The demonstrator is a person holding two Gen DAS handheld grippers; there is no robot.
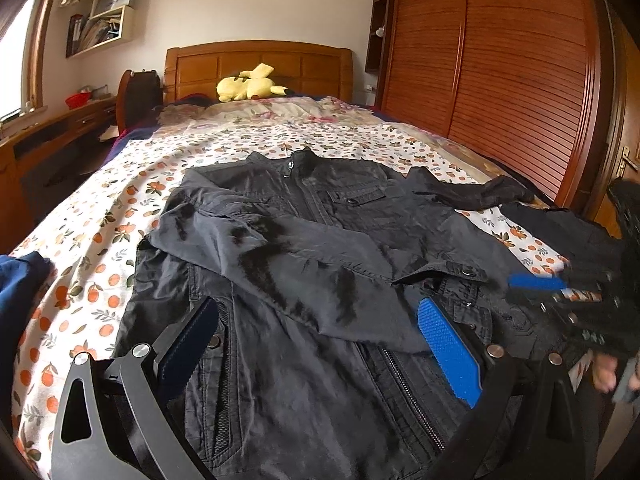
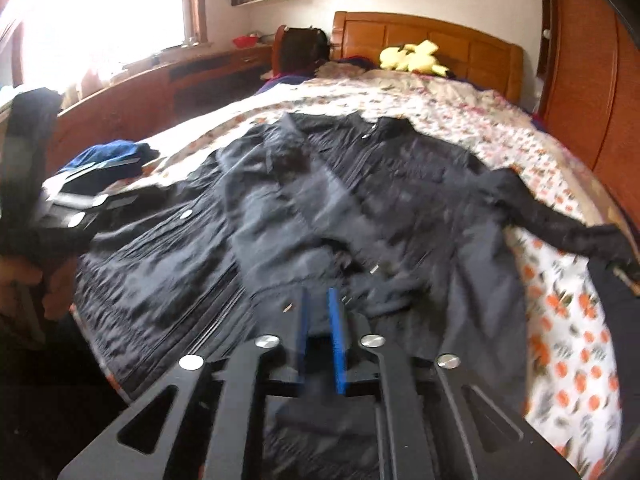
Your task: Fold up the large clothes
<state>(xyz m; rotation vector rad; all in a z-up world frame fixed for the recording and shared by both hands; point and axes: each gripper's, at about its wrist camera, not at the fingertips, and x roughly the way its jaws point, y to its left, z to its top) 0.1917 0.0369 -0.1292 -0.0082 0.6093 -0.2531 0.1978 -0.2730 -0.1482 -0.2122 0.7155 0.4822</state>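
The left gripper [image 1: 320, 332] hangs released over the black jacket [image 1: 304, 240] — one sleeve folded across. The right gripper [image 2: 319, 300] is nearly closed — empty.

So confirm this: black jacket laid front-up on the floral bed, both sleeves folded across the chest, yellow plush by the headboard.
Not quite. Only one sleeve is folded across the chest of the jacket; the other sleeve lies stretched out onto the bed, as the left wrist view shows. The plush by the headboard is right.
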